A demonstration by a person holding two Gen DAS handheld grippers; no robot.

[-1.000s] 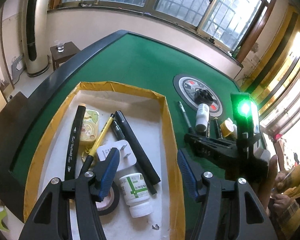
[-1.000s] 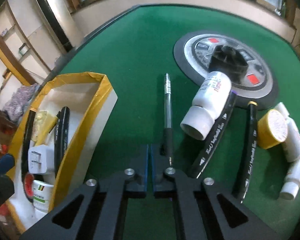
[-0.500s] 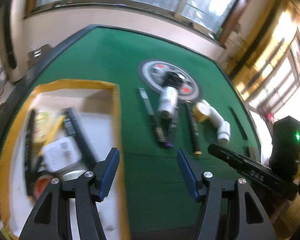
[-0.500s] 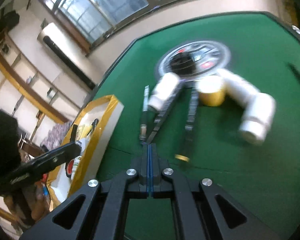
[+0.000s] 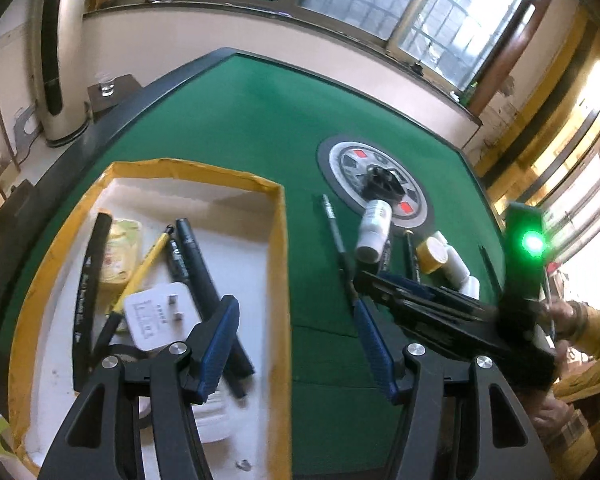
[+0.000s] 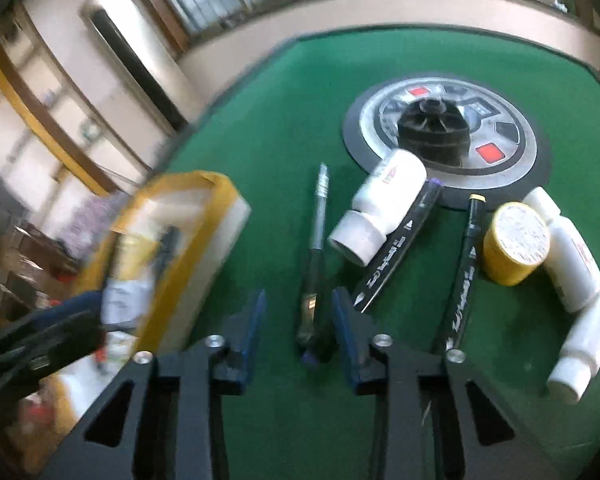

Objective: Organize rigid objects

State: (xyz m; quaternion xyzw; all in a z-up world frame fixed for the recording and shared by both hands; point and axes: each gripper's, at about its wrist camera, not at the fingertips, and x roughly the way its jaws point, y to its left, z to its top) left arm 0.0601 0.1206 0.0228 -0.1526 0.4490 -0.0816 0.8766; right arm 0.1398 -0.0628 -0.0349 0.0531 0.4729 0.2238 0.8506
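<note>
Now right gripper (image 6: 298, 320) jaws just opened partway, astride pen (image 6: 315, 264) beside white bottle (image 6: 382, 210), nothing gripped; off-centre closure could skid pen.

The right gripper (image 6: 298, 320), shut 1 second ago, has just been opening; its jaws now flank the near end of the pen (image 6: 314, 264) without pressing it.

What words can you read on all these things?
No text reads clearly.
Black marker: white lettering, too blurred to read.
White bottle: red print, too small.
White charger: grey print, too small.
Yellow jar: lid markings, unreadable.
</note>
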